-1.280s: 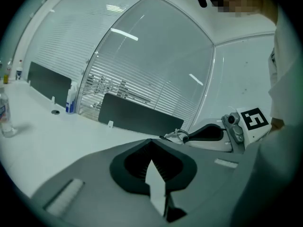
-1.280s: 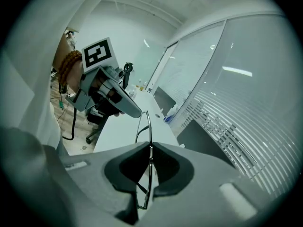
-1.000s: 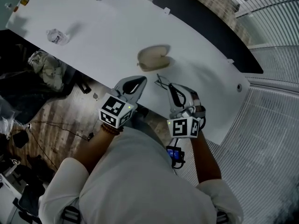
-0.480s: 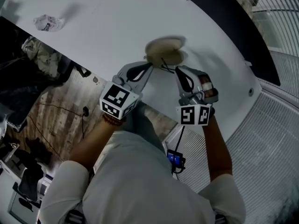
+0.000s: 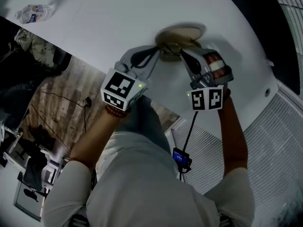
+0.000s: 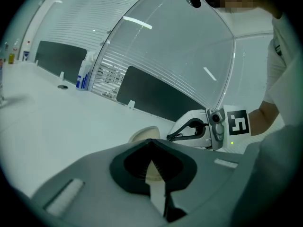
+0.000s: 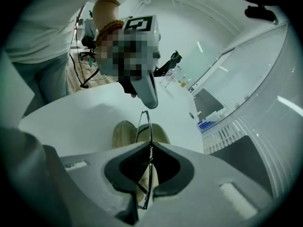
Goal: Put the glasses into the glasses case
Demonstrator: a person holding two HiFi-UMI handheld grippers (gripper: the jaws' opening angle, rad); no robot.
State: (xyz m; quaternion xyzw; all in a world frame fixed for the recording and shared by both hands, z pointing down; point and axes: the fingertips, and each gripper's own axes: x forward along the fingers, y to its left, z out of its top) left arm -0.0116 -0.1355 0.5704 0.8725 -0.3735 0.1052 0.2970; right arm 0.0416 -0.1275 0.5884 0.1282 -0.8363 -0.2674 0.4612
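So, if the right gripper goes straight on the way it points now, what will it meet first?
Most likely the open glasses case on the table: it lies directly beyond the right gripper, and the glasses pinched in its jaws would reach it first. The gap is unclear.

Big white rounded bench [image 5: 104,18] has a beige open clamshell glasses case [image 5: 182,33] sitting on it, plus some crumpled clear plastic [image 5: 32,12] way off near one edge.
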